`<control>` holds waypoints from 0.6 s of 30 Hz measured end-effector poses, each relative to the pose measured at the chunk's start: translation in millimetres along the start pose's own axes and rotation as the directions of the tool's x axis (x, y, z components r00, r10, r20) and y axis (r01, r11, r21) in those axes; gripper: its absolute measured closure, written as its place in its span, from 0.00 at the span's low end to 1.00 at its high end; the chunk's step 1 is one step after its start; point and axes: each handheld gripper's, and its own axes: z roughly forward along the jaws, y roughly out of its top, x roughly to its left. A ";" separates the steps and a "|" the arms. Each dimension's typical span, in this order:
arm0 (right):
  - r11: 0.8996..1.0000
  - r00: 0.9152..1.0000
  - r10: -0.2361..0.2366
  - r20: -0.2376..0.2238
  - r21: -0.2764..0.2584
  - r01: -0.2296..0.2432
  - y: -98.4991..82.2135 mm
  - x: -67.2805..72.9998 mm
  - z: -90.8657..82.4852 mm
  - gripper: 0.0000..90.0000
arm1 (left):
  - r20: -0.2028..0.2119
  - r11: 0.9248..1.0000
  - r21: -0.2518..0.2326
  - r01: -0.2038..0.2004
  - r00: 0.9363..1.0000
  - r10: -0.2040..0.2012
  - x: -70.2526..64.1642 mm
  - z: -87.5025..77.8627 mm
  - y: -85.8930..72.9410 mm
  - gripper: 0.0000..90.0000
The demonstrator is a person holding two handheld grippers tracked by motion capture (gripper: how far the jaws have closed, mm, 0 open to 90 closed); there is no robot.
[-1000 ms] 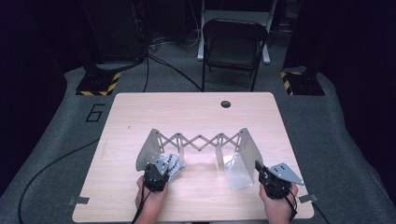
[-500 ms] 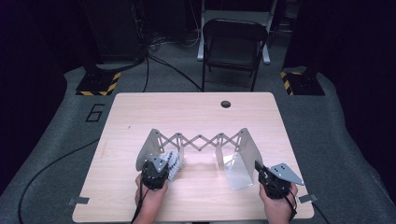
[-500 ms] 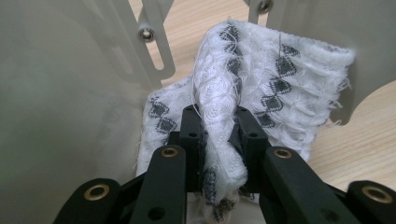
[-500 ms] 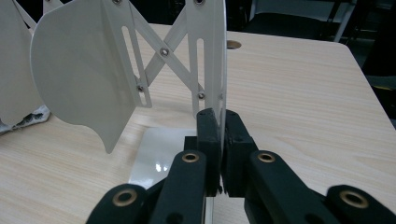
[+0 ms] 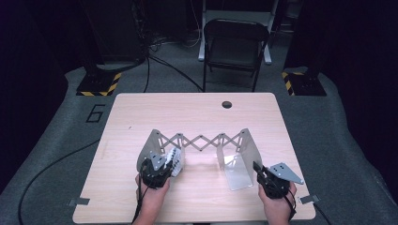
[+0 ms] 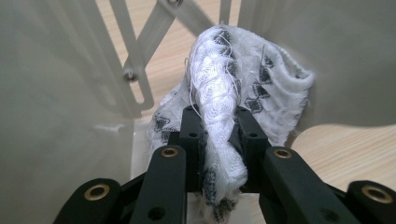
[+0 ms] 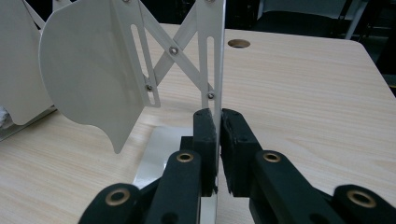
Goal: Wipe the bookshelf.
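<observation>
A: Rack (image 5: 202,140) on the counter (image 5: 197,110), near its front edge. Long axis across the counter, left to right; scissor lattice between 2 upright end plates, each plate standing on a flat foot.

B: Right plate (image 7: 215,70) edge-on in the right gripper view, upright, its thin edge toward the camera. Right gripper (image 7: 218,122) with 2 fingers astride that edge: left finger (image 7: 204,135) against the plate, right finger (image 7: 236,140) a hair off it. Jaws just been opening, plate between them, grip loosening.

A: Left plate (image 5: 152,150) at the rack's other end. Cloth (image 6: 233,88) just beside it, white with dark diamond marks.

B: Left gripper (image 6: 219,126) clamped narrow on the cloth, a bunched fold pinched between the fingers (image 6: 194,135). Fold running up and away from the fingers, long axis along the jaws, top flopping over toward the plate at the right of the left gripper view.

A: In the high view, left gripper (image 5: 157,168) at the rack's left end, cloth (image 5: 175,161) poking out toward the lattice. Right gripper (image 5: 270,180) at the front of the right plate's foot (image 5: 237,171), well apart from the left.
</observation>
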 end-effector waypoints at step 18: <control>1.000 1.000 0.004 0.000 0.010 -0.004 0.8 0.0 0.0 0.95 | 0.123 0.987 -0.152 0.049 0.992 -0.031 -3.5 -34.6 47.0 0.86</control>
